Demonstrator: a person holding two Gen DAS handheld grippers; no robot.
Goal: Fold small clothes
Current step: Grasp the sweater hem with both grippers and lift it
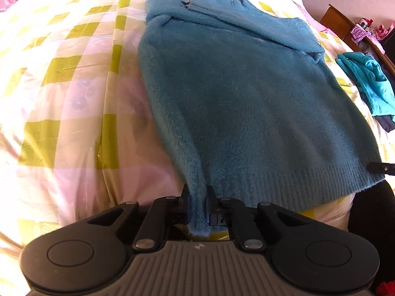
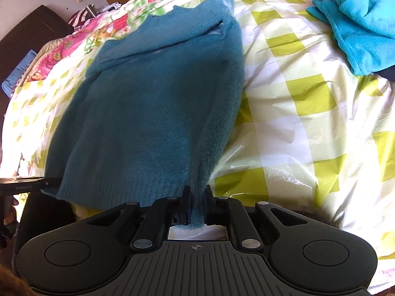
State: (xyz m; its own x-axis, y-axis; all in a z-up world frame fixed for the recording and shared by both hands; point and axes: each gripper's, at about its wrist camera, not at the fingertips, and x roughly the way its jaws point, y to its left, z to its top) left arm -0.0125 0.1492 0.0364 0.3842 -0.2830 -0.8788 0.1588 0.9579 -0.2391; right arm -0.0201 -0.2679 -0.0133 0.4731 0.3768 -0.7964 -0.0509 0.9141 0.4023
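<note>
Checked yellow-and-white bed (image 1: 61, 79) is carrying the teal sweater (image 1: 246, 93), lying flat, sleeves folded across. I'm gripping its hem corners: left tongs (image 1: 198, 202) clamped on one, right tongs (image 2: 197, 204) on the other. I'm judging both should lift evenly toward the collar.

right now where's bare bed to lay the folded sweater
Bare checked sheet lies left of the teal sweater, and between it and the turquoise fleece pile. Crowded: the far right by that pile, and the near hem, clamped by left gripper and right gripper.
</note>
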